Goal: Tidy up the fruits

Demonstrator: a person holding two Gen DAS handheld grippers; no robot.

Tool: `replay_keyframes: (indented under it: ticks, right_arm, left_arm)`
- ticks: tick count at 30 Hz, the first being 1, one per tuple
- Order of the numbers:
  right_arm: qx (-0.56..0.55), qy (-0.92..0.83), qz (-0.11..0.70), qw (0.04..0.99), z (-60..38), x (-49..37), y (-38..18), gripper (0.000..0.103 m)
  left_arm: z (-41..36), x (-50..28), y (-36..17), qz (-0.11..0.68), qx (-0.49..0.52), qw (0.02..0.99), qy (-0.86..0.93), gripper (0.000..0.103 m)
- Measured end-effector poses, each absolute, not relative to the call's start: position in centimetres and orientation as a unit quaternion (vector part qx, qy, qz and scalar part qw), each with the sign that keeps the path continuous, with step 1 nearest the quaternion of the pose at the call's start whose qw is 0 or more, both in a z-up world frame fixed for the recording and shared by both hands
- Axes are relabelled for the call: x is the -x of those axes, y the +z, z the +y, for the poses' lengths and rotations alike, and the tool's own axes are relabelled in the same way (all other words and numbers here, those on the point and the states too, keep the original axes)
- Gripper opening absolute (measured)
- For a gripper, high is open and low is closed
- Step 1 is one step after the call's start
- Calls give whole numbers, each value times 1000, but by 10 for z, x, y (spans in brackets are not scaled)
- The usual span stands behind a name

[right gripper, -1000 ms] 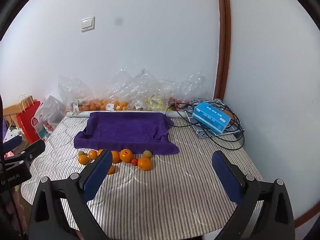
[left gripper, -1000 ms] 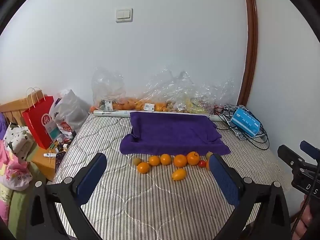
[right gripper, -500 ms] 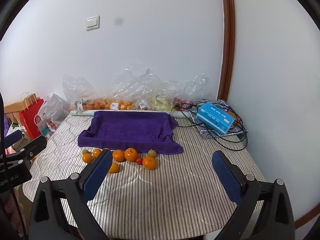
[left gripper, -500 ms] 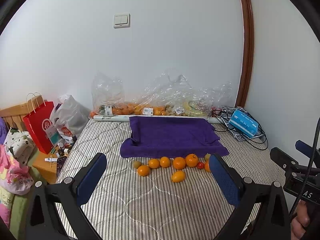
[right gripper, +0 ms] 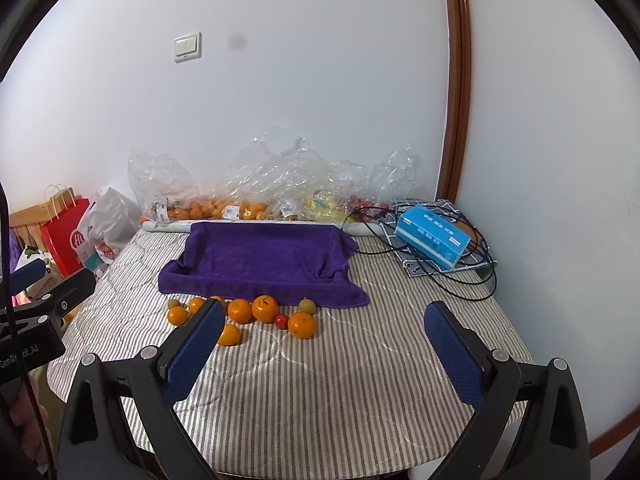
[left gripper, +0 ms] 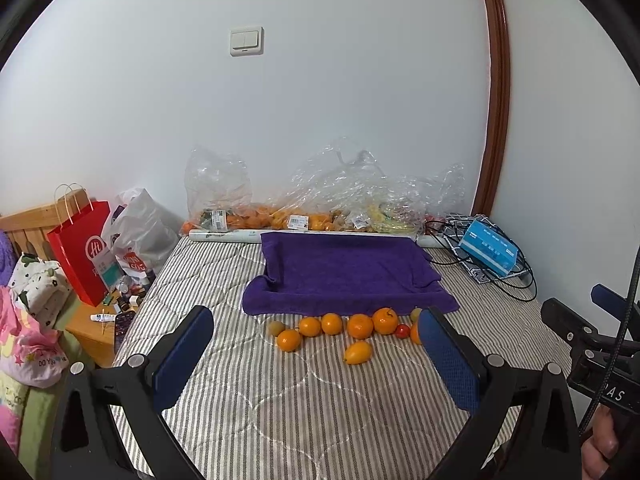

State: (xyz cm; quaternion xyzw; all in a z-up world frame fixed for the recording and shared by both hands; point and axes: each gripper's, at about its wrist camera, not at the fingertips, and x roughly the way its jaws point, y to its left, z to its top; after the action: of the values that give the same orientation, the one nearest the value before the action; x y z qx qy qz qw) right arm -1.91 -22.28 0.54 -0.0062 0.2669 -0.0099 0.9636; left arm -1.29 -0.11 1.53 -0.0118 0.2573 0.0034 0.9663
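Observation:
Several oranges (left gripper: 360,326) lie in a row on the striped quilt (left gripper: 280,408) just in front of a purple towel (left gripper: 344,272). With them are a yellow-orange oval fruit (left gripper: 357,352), a small red tomato (left gripper: 402,331) and two small greenish fruits (left gripper: 276,327). In the right wrist view the same row shows, with an orange (right gripper: 302,325), the tomato (right gripper: 281,321) and the towel (right gripper: 264,260). My left gripper (left gripper: 316,356) is open and empty, well short of the fruit. My right gripper (right gripper: 320,356) is open and empty, to the right of the row.
Clear plastic bags of fruit (left gripper: 320,208) line the wall behind the towel. A blue box (right gripper: 432,236) with black cables (right gripper: 460,280) lies at the back right. A red paper bag (left gripper: 84,252) and clutter stand left of the bed.
Both grippers have tilted up and pulled slightly back, so the fruit row and towel sit lower in both views. The fruit has not moved. Both jaws stay open.

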Motion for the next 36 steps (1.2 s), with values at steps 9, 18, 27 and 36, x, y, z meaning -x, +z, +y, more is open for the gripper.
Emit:
replay_keyframes:
  ticks: [9,18,27,36]
  right_arm:
    - [6,-10,266,964,-222,20,5,99]
    - [8,-9,267,964,-221,19,5,99]
    - [8,-9,259,966,-221,20,13,99]
    - [13,-7,264,964,-215,16,12,99]
  left_arm:
    - [5,16,13,256,13,966,4,103]
    - [7,17,13,256,12,966,6,103]
    - [10,21,14,254,10,967,4,103]
    - [9,15,18,257,15,966,9,103]
